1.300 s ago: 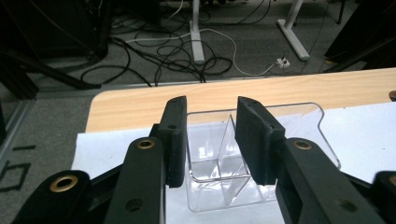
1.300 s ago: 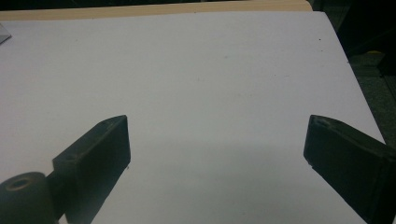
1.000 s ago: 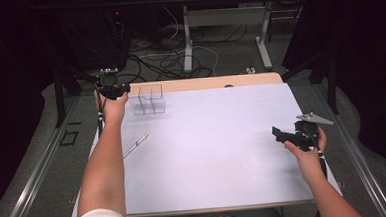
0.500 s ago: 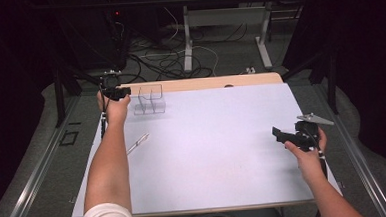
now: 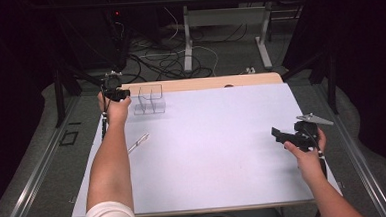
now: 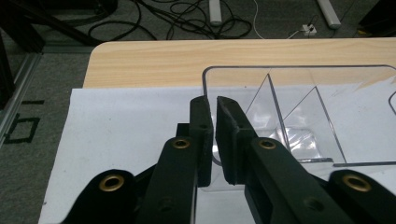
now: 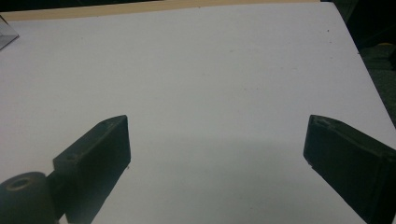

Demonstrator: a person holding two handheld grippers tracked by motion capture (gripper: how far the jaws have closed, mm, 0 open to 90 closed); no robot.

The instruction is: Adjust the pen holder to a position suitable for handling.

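A clear plastic box [image 5: 149,100] with dividers stands at the far left of the white table [image 5: 217,137]. In the left gripper view its left wall runs into the narrow slit between my two jaws, and my left gripper [image 6: 215,107] is shut on that wall of the clear box [image 6: 299,107]. From above, the left gripper [image 5: 125,95] sits right at the box's left side. My right gripper [image 5: 277,133] hovers over the table's right part, jaws wide apart. Nothing lies between the jaws of the right gripper [image 7: 217,149].
A thin clear stick [image 5: 138,142] lies on the table near the left forearm. A bare wooden strip [image 5: 214,82] runs along the table's far edge. Cables [image 5: 178,59] and table legs crowd the floor beyond.
The left hand has edged slightly to the right and nearer, against the clear box. The right gripper has stayed put.
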